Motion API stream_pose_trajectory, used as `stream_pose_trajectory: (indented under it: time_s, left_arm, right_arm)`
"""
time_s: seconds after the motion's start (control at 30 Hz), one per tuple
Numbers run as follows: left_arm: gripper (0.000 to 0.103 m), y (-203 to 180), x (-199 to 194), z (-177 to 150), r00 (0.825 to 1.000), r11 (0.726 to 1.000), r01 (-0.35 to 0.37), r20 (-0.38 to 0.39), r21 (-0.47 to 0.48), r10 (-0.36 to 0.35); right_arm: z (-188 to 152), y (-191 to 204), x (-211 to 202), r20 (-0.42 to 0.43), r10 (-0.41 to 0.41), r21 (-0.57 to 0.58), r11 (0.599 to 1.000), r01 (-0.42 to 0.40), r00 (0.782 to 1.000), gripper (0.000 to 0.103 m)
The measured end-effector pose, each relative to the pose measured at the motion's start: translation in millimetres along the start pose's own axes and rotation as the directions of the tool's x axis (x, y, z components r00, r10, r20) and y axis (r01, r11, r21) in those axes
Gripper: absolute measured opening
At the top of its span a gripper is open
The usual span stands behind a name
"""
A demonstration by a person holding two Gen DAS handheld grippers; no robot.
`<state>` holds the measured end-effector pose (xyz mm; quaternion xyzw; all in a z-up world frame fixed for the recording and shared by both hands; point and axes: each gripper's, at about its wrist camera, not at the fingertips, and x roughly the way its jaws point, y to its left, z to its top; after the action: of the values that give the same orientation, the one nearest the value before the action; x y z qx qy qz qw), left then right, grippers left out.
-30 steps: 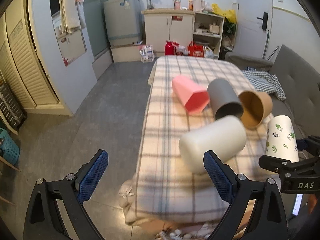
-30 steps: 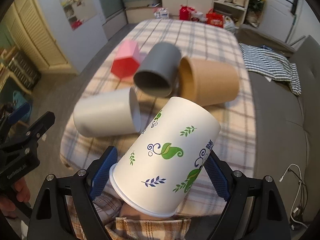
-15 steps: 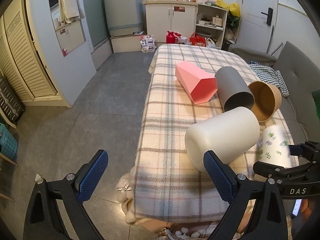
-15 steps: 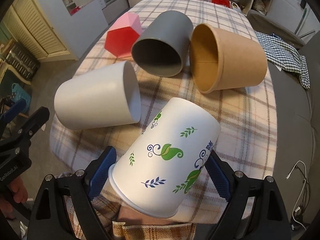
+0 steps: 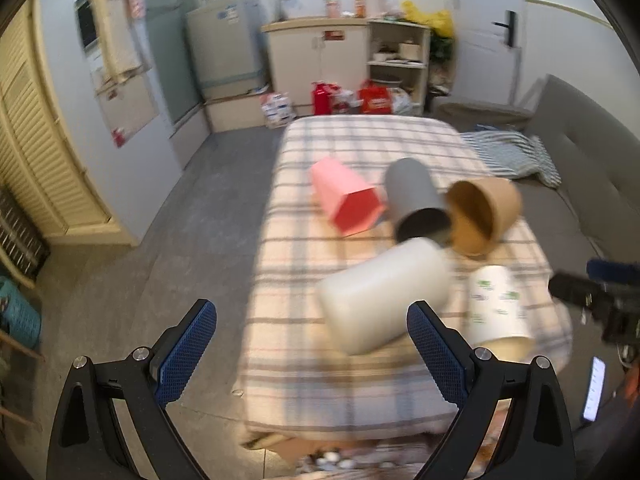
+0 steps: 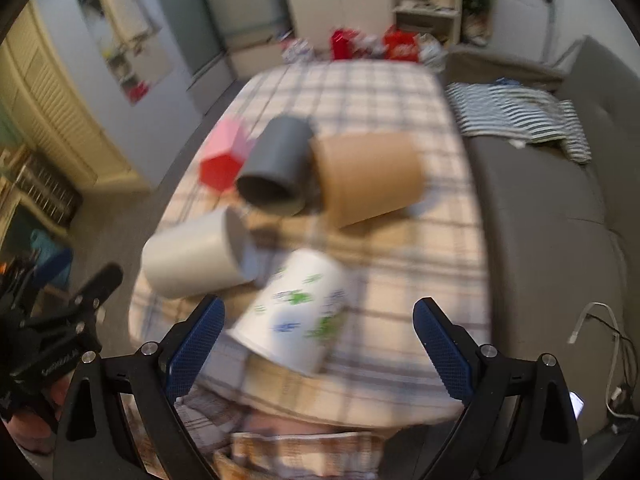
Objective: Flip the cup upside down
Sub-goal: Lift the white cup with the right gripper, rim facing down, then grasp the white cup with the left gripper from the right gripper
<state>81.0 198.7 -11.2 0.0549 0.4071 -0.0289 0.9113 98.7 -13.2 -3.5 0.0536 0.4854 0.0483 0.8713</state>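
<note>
A white paper cup with leaf print [image 6: 296,312] stands mouth down near the front edge of the plaid-covered table [image 6: 360,92]; it also shows in the left wrist view [image 5: 498,304]. My right gripper [image 6: 318,344] is open and empty, its jaws wide apart just behind the cup and clear of it. My left gripper [image 5: 312,348] is open and empty, off the table's front left corner. Both views are blurred.
A white cup [image 6: 192,256], a grey cup [image 6: 276,164], a brown paper cup [image 6: 368,176] and a pink hexagonal cup [image 6: 224,160] lie on their sides on the table. A grey sofa [image 6: 540,200] with a striped cloth [image 6: 516,112] runs along the right.
My right gripper has opened and let go of the leaf-print cup, which now stands on the table. It has drawn back from the cup. The left gripper has shifted a little.
</note>
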Motion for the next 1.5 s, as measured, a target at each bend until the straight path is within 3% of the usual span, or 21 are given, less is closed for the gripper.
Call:
stream_pose_trajectory:
  time_s: [0.07, 0.23, 0.37, 0.5, 0.73, 0.8, 1.0, 1.07, 1.27, 1.37, 1.5]
  left_arm:
    - [0.099, -18.9, -1.9, 1.8, 1.000, 0.999, 0.017, -0.014, 0.034, -0.017]
    - [0.099, -66.8, 5.8, 7.7, 0.988, 0.986, 0.140, -0.081, 0.088, -0.133]
    - [0.099, -107.6, 18.7, 12.6, 0.963, 0.958, 0.244, -0.157, 0.150, -0.221]
    - [0.097, -135.2, 35.4, 17.4, 0.944, 0.935, 0.292, -0.221, 0.203, -0.247]
    - [0.097, -164.4, 62.9, 25.3, 0.925, 0.905, 0.317, -0.305, 0.283, -0.228]
    - [0.097, -168.0, 74.0, 25.8, 0.923, 0.906, 0.296, -0.335, 0.304, -0.189]
    - [0.096, -172.5, 94.8, 27.5, 0.899, 0.902, 0.315, -0.398, 0.296, -0.183]
    - [0.084, -174.6, 99.8, 26.7, 0.890, 0.898, 0.324, -0.417, 0.297, -0.183]
    - [0.061, -174.1, 113.8, 22.1, 0.868, 0.904, 0.327, -0.467, 0.276, -0.171]
    - [0.060, -170.8, 113.6, 23.2, 0.862, 0.907, 0.335, -0.472, 0.254, -0.186]
    - [0.060, -169.0, 99.2, 30.3, 0.879, 0.906, 0.338, -0.429, 0.257, -0.206]
  right_arm:
    - [-2.8, -20.0, -12.0, 0.033, -0.025, 0.038, 0.999, 0.024, 0.999, 0.096]
    - [-16.0, -58.0, -21.4, 0.057, -0.098, 0.106, 0.990, 0.092, 0.994, 0.096]
    - [-28.4, -81.4, -17.0, 0.037, -0.138, 0.139, 0.981, 0.132, 0.990, 0.096]
    - [-30.0, -96.7, -11.8, 0.030, -0.222, 0.127, 0.968, 0.217, 0.975, 0.096]
    - [-20.6, -118.9, 1.5, 0.014, -0.213, 0.178, 0.962, 0.207, 0.977, 0.096]
    - [-18.2, -121.0, 5.6, 0.009, -0.219, 0.191, 0.958, 0.213, 0.976, 0.096]
    - [-11.1, -124.7, 16.7, 0.007, -0.192, 0.197, 0.962, 0.187, 0.981, 0.096]
    - [-10.1, -123.8, 19.2, 0.007, -0.184, 0.192, 0.965, 0.179, 0.983, 0.096]
    - [-10.3, -119.2, 26.7, 0.002, -0.151, 0.181, 0.972, 0.148, 0.989, 0.096]
    - [-9.9, -115.1, 26.3, 0.007, -0.138, 0.174, 0.976, 0.135, 0.990, 0.096]
    - [-8.8, -110.6, 21.3, 0.020, -0.139, 0.165, 0.977, 0.134, 0.990, 0.096]
